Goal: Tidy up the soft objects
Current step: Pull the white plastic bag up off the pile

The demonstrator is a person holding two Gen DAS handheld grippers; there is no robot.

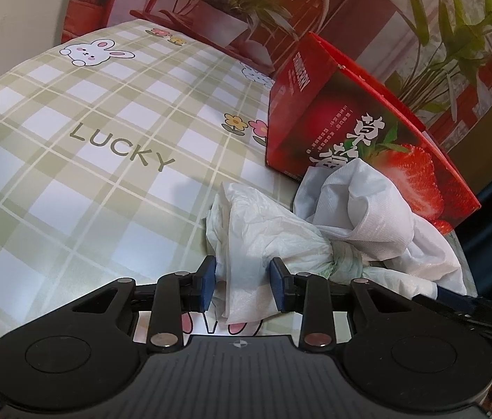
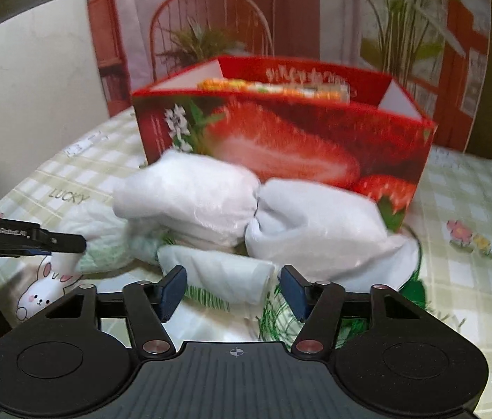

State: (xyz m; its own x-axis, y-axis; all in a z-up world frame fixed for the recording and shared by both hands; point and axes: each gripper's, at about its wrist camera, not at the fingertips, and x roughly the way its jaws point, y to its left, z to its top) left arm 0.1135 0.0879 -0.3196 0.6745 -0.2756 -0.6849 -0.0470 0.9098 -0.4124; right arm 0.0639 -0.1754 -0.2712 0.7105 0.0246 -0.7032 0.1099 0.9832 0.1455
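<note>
Two hand-held grippers [image 1: 242, 284] [image 2: 233, 293] each straddle crumpled white bags [image 1: 263, 230] [image 2: 232, 276].

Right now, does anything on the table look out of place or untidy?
Yes. A crumpled pile of white soft items lies loose on the checked tablecloth, pressed against the front of the red strawberry box rather than inside it. The left gripper and right gripper each straddle a piece, with the jaws open.
</note>
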